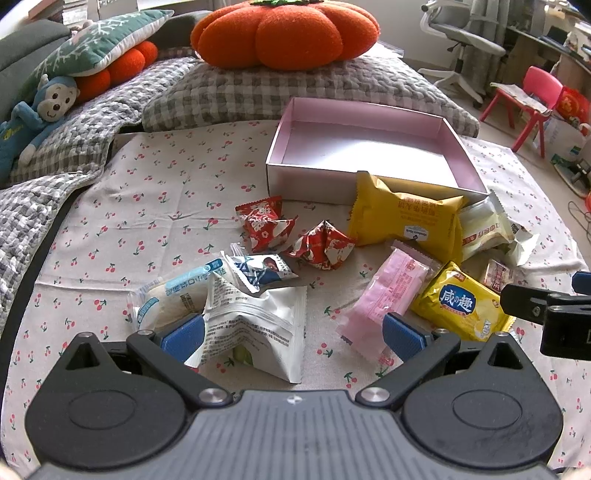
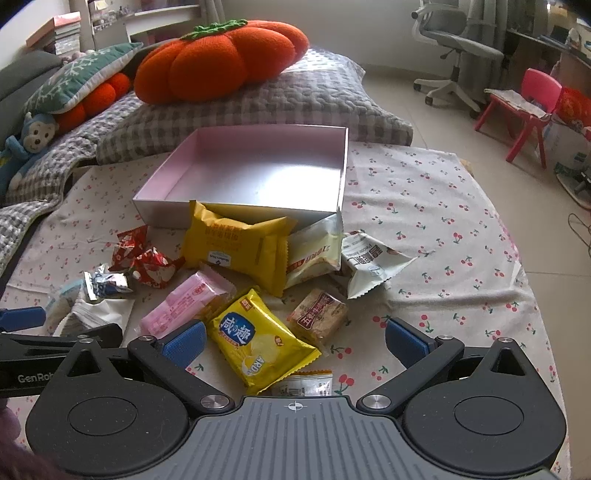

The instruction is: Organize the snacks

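Observation:
An empty pink-lined box (image 1: pixel 458 151) (image 2: pixel 341 177) sits on the cherry-print cloth. Several snack packets lie in front of it: a large yellow pack (image 1: pixel 402 221) (image 2: pixel 236 243), two red packets (image 1: pixel 264 221) (image 2: pixel 127 247), a pink packet (image 1: pixel 384 299) (image 2: pixel 184 306), a yellow cracker pack (image 1: pixel 461 302) (image 2: pixel 255 339), a white pouch (image 1: pixel 255 325) and a brown bar (image 2: pixel 319 317). My left gripper (image 1: pixel 293 338) is open, low over the white pouch. My right gripper (image 2: pixel 295 341) is open over the yellow cracker pack. It shows at the right edge of the left wrist view (image 1: pixel 543 306).
A grey checked pillow (image 1: pixel 295 88) with an orange pumpkin cushion (image 1: pixel 284 33) lies behind the box. A monkey plush (image 1: pixel 33 114) is at the left. An office chair (image 2: pixel 454 40) and a red child chair (image 2: pixel 524 107) stand on the floor at the right.

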Motion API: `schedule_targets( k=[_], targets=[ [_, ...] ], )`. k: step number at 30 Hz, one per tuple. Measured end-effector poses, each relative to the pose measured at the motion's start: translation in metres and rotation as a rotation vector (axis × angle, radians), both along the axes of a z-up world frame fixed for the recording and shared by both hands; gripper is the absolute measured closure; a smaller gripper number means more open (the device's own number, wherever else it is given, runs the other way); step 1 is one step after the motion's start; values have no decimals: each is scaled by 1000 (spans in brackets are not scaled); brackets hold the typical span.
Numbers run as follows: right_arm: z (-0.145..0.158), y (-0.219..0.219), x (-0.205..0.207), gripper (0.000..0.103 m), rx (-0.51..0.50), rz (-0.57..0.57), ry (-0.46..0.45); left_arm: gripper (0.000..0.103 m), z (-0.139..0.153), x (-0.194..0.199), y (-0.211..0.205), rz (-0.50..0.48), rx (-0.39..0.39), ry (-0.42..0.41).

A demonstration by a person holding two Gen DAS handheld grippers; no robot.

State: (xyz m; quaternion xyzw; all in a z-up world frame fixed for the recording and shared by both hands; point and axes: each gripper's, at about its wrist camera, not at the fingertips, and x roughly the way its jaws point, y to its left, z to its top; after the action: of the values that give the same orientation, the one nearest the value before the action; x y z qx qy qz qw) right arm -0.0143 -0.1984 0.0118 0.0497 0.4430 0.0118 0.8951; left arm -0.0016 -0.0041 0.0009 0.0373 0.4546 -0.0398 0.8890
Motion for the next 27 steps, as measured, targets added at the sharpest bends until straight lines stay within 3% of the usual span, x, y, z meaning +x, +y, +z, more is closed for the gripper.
schedule_targets(
  k=[20, 27],
  targets=[
    [3, -1, -1, 0, 0, -7, -15, 0, -1, 1, 0, 0, 9, -6],
    [6, -1, 2, 0, 61, 17, -25, 0, -2, 4, 5, 10, 19, -9]
  ],
)
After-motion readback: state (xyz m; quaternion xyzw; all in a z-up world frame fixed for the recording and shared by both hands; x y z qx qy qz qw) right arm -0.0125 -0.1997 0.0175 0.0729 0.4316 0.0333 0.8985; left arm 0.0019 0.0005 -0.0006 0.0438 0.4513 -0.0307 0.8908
